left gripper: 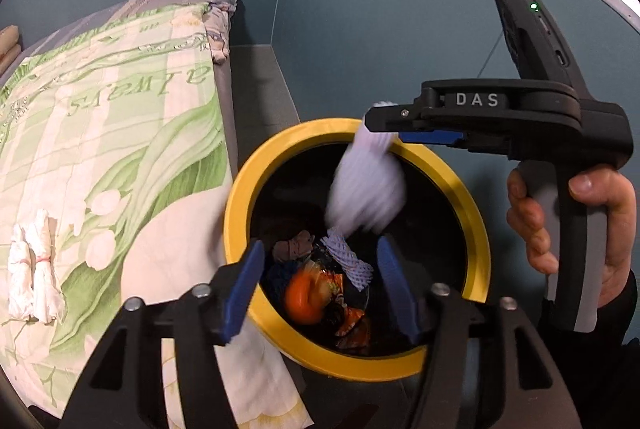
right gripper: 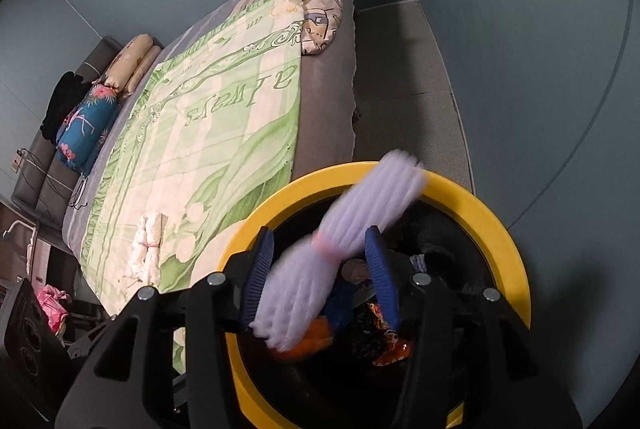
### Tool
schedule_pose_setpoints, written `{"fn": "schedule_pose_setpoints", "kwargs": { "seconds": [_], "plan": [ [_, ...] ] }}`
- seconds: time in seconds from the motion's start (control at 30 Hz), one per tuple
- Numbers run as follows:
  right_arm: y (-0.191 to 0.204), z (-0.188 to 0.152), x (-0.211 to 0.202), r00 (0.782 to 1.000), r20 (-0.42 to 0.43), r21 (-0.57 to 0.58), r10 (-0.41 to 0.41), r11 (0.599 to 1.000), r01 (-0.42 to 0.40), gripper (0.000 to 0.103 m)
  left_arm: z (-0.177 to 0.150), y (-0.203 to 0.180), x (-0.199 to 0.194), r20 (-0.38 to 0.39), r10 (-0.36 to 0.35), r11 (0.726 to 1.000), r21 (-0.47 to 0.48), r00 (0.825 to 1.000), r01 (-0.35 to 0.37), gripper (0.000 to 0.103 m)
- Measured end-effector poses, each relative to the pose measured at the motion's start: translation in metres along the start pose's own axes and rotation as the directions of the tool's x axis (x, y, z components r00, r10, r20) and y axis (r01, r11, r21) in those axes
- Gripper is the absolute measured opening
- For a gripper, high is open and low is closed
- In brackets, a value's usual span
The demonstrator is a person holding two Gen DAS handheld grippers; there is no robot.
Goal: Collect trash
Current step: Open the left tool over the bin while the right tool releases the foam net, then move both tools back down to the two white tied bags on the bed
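My right gripper stands part open: one white foam net, blurred, lies between the blue pads, and I cannot tell whether either pad still touches it. Its long axis runs slantwise, from low by my left pad up to the far rim of the bin, with a pink band about its middle. My left gripper is open and holds nothing, poised over the same bin.

There is one bin, black inside with a yellow rim. In it lie a second foam net, one orange, a brown scrap and some bright wrappers. On the bed beside the bin lies one green floral quilt, and on it one white bundle tied with a band. The floor is grey and the walls are teal.
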State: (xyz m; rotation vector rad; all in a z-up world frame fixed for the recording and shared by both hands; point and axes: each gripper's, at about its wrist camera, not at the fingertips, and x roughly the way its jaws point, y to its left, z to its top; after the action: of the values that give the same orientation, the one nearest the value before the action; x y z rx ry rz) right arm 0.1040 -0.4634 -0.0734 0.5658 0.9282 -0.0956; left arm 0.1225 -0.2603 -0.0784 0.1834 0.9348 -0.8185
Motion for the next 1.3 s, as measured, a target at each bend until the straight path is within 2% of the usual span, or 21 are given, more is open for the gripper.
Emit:
{"fn": "schedule_pose_setpoints", "kwargs": {
  "seconds": [0.13, 0.23, 0.47, 0.7, 0.9, 1.0, 1.13, 1.3],
  "plan": [
    [0.000, 0.002, -0.006, 1.000, 0.021, 0.007, 0.009, 1.000, -0.009, 0.047, 0.000, 0.004, -0.010, 0.019, 0.010, 1.000, -0.009, 1.000, -0.010, 0.069],
    [0.000, 0.004, -0.015, 0.998, 0.058, 0.005, 0.009, 1.000, -0.010, 0.051, 0.001, 0.012, -0.016, 0.038, 0.044, 0.999, -0.016, 0.998, -0.043, 0.073],
    [0.019, 0.009, -0.025, 0.992, 0.101, -0.037, 0.072, 0.997, -0.069, 0.054, 0.001, 0.053, -0.037, 0.070, 0.143, 0.987, -0.078, 0.987, -0.138, 0.073],
    [0.067, 0.013, -0.019, 0.980, 0.071, -0.123, 0.184, 0.977, -0.174, 0.057, -0.004, 0.101, -0.057, 0.091, 0.245, 0.960, -0.159, 0.965, -0.229, 0.073],
    [0.122, 0.014, 0.000, 0.972, 0.005, -0.213, 0.236, 0.950, -0.229, 0.059, -0.015, 0.149, -0.068, 0.072, 0.346, 0.918, -0.232, 0.936, -0.321, 0.073],
    [0.143, 0.011, 0.010, 0.967, -0.031, -0.242, 0.251, 0.937, -0.251, 0.059, -0.024, 0.184, -0.076, 0.055, 0.391, 0.885, -0.296, 0.919, -0.359, 0.073],
    [0.176, 0.010, 0.036, 0.960, -0.101, -0.271, 0.260, 0.921, -0.278, 0.059, -0.036, 0.222, -0.082, 0.030, 0.431, 0.844, -0.366, 0.902, -0.391, 0.073],
    [0.214, 0.007, 0.080, 0.941, -0.212, -0.279, 0.263, 0.907, -0.316, 0.059, -0.051, 0.264, -0.079, -0.018, 0.479, 0.795, -0.416, 0.878, -0.442, 0.073]
  ]
}}
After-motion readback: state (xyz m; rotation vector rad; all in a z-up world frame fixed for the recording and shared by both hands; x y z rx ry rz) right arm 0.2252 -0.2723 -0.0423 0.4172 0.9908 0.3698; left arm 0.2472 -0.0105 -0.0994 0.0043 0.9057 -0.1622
